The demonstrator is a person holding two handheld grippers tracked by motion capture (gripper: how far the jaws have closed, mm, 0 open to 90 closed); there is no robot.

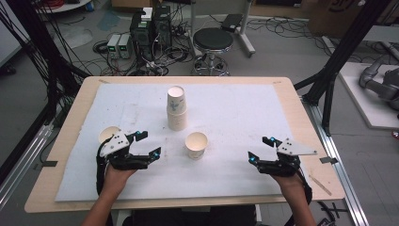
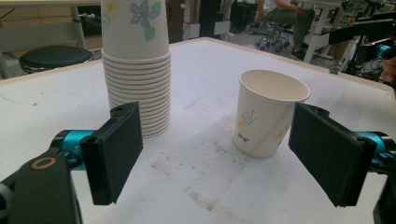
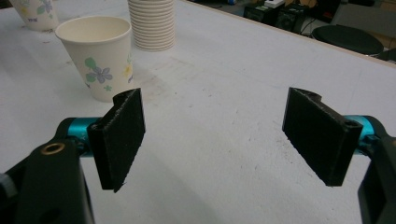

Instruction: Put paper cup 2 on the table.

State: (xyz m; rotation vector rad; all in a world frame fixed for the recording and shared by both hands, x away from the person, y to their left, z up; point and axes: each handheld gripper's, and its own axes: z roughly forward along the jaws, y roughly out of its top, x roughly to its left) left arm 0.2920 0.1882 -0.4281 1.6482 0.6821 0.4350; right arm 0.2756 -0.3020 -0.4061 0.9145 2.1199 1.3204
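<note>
1. From the high view, a person is holding the left gripper (image 1: 144,144) and the right gripper (image 1: 260,149) low over the white mat (image 1: 235,108) on the desk (image 1: 75,117), both with jaws spread apart and nothing between them. A stack of cups (image 1: 176,109) is standing at the far middle, a single cup (image 1: 196,145) is sitting upright just nearer, and another cup (image 1: 107,134) is showing beside the left gripper.
2. In the left gripper view, the left gripper (image 2: 215,154) is gaping wide, with the stack of cups (image 2: 137,65) standing far left and the single cup (image 2: 268,112) right of it, untouched.
3. In the right gripper view, the right gripper (image 3: 212,140) is standing open over bare mat, the single cup (image 3: 99,56) sitting far left.
</note>
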